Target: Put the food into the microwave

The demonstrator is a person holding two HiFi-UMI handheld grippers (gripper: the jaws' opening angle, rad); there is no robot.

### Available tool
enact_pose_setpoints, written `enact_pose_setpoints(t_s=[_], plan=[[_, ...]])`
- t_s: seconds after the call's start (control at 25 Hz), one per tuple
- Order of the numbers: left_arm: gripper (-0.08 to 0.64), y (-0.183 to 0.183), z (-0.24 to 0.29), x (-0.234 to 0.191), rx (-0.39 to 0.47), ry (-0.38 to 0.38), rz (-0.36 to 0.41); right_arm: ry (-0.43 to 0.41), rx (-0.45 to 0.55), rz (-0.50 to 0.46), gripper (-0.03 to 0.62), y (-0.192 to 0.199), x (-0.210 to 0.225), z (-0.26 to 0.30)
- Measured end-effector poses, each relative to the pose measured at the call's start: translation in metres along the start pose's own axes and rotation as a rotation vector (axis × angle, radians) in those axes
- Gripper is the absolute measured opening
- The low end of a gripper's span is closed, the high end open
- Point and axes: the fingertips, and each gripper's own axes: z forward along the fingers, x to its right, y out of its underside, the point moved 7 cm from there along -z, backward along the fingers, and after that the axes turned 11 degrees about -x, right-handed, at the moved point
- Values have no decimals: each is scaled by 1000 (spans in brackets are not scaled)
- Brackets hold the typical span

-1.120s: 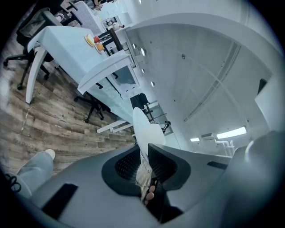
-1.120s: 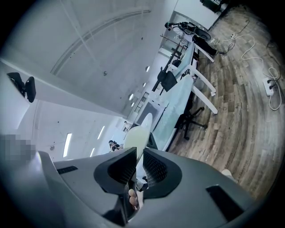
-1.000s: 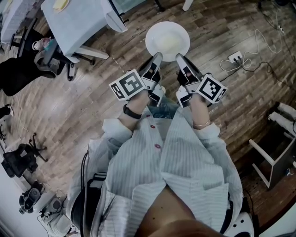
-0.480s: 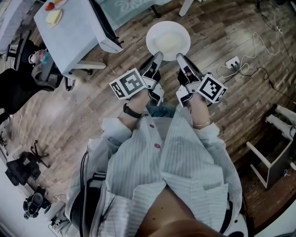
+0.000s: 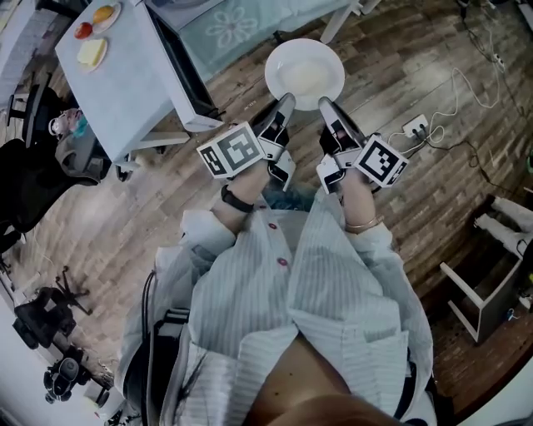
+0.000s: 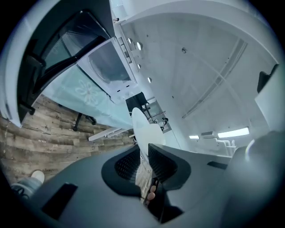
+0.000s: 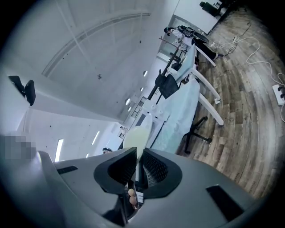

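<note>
A white plate [image 5: 305, 73] with a pale yellow food on it is held level out in front of me, above the wooden floor. My left gripper [image 5: 283, 101] and right gripper [image 5: 326, 103] are each shut on its near rim, side by side. In the left gripper view the plate [image 6: 144, 129] stands edge-on between the ribbed pads of that gripper [image 6: 143, 153]. It also shows edge-on [image 7: 136, 138] in the right gripper [image 7: 139, 162]. Ahead to the left is what looks like the white microwave [image 6: 109, 67], its dark door [image 6: 58, 49] swung open.
A white table [image 5: 125, 83] at upper left carries a yellow slice [image 5: 92, 52] and small fruits [image 5: 93, 17]. Beyond it is a table with a pale flowered cloth [image 5: 233, 25]. A power strip [image 5: 414, 125] and cables lie on the floor to the right; a white rack [image 5: 487, 291] stands lower right.
Both grippers have carried the plate forward together, grips unchanged. The white table and the flowered-cloth table have come nearer and further into the head view.
</note>
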Motion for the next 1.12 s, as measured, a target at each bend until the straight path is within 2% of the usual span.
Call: enact_pose_setpoints(t_s=[0.2,0.52,1.12], plan=[[51,-36,26,-14,-14,-3,-7,12,8,5,61,-29,14,32],[51,-48,48,-29,-2,-30,-39,14,-30,36,63,-45,38,50],[51,-105,123,-38,184,-118,-97,-87,-225,-5,64,-147,84,114]])
